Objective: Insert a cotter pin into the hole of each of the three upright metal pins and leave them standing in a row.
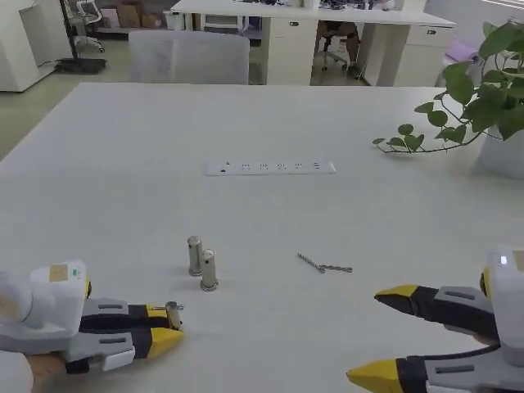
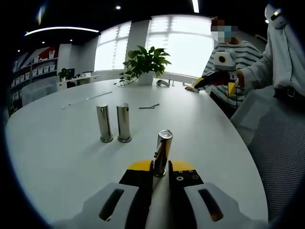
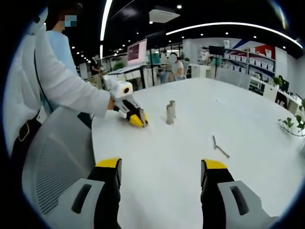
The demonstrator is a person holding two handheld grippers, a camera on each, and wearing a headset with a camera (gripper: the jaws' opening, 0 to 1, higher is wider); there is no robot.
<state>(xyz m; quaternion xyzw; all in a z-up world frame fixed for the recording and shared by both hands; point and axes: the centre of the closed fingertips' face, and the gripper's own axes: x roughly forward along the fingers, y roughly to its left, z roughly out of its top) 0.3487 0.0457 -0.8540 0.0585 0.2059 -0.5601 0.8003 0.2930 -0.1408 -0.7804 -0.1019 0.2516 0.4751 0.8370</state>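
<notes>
Desk point(image 1: 115, 172): two metal pins point(image 1: 201, 262) upright, side by side, bare surface all round. Third pin point(image 1: 173, 309) near them, toward the near edge, clamped in left gripper point(image 1: 176, 325) fingers. Cotter pin point(image 1: 325, 265) flat to their right. Right gripper point(image 1: 363, 336) beyond it, fingers spread, empty.

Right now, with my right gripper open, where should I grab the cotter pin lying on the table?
Probably mid-shank, coming straight down from above with the right gripper, jaws set across its length. The cotter pin lies flat and thin on the table, so a sideways approach would likely just push it.
</notes>
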